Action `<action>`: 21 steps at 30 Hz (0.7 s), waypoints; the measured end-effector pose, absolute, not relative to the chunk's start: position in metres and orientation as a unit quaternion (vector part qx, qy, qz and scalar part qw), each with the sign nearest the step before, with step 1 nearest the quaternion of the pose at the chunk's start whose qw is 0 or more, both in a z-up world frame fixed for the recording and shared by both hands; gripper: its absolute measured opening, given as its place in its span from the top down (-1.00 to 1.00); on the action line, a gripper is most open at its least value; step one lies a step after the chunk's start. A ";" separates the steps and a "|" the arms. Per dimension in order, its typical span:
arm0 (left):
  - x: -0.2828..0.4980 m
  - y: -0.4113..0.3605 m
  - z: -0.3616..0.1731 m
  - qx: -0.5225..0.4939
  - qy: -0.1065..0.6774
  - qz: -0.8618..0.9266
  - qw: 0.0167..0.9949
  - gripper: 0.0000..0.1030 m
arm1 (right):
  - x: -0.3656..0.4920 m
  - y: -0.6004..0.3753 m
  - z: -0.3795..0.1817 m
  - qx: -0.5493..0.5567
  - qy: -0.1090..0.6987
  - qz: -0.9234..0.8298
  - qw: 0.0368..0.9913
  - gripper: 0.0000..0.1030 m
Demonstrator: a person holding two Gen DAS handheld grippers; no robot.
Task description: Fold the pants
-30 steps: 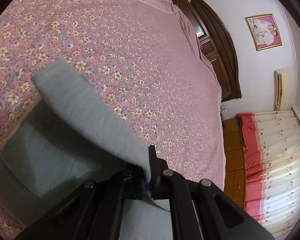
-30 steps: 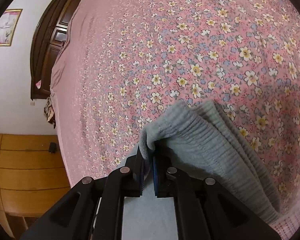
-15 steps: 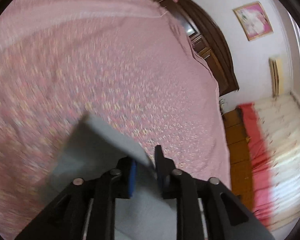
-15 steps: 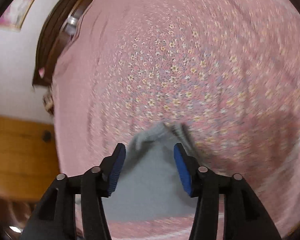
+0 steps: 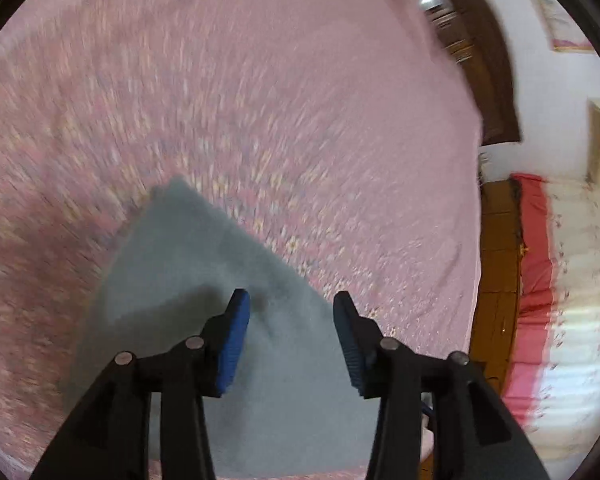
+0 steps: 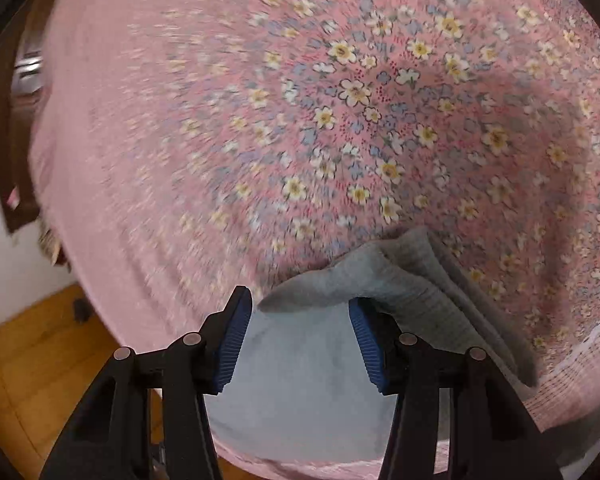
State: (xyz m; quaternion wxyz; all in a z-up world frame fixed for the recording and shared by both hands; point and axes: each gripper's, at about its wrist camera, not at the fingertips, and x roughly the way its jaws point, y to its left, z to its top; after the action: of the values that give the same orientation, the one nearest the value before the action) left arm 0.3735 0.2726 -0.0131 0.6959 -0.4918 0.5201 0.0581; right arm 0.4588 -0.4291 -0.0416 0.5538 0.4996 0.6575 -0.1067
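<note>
My left tongs (image 5: pixel 291 300) stand partly apart, blue ribbed pads facing each other with nothing pinched between them; the jaws have just been opening. Below them lie the soft grey fleece pants (image 5: pixel 204 272), spread flat on the bed, one corner reaching toward 11 o'clock in the left wrist view. The bed wears a pink cotton sheet printed with small white and yellow flowers (image 5: pixel 260 100), blurred here. At 2 o'clock stands a dark brown wooden headboard (image 5: pixel 496 80), and beyond it a framed picture on the white wall (image 5: pixel 556 12); any writing on it is too blurred to read. At 3 to 4 o'clock hangs a red and cream curtain (image 5: pixel 556 288).

My right tongs (image 6: pixel 301 304) are also partly apart and grip nothing; their jaws have just been closing a little. The ribbed grey waistband of the pants (image 6: pixel 416 280) lies folded over the smooth grey cloth, running from 12 toward 4 o'clock beyond the right pad. An orange wooden floor (image 6: pixel 32 352) shows at 8 o'clock. No brand or label is readable anywhere.
</note>
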 end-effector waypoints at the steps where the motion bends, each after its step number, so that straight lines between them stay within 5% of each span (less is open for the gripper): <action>1: 0.379 0.273 -0.022 -0.504 0.532 0.057 0.678 0.12 | 0.460 -0.431 -0.043 0.496 0.658 -0.123 0.553 0.58; 2: 0.383 0.273 -0.031 -0.517 0.539 0.057 0.662 0.12 | 0.459 -0.432 -0.042 0.489 0.659 -0.130 0.556 0.81; 4: 0.387 0.278 -0.041 -0.538 0.535 0.070 0.647 0.13 | 0.456 -0.435 -0.032 0.482 0.643 -0.109 0.585 0.93; 14: 0.282 0.223 -0.011 -0.507 0.511 -0.015 0.694 0.12 | 0.253 -0.417 0.048 0.404 0.571 0.041 0.713 0.94; 21: 0.173 0.193 -0.033 -0.535 0.499 -0.028 0.681 0.10 | 0.125 -0.427 -0.022 0.422 0.587 0.030 0.690 0.94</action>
State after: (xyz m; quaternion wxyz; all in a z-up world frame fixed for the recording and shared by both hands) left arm 0.1728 0.1933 -0.0327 0.6808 -0.5352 0.4993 -0.0283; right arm 0.1247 -0.4269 -0.0222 0.6905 0.4222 0.5867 0.0295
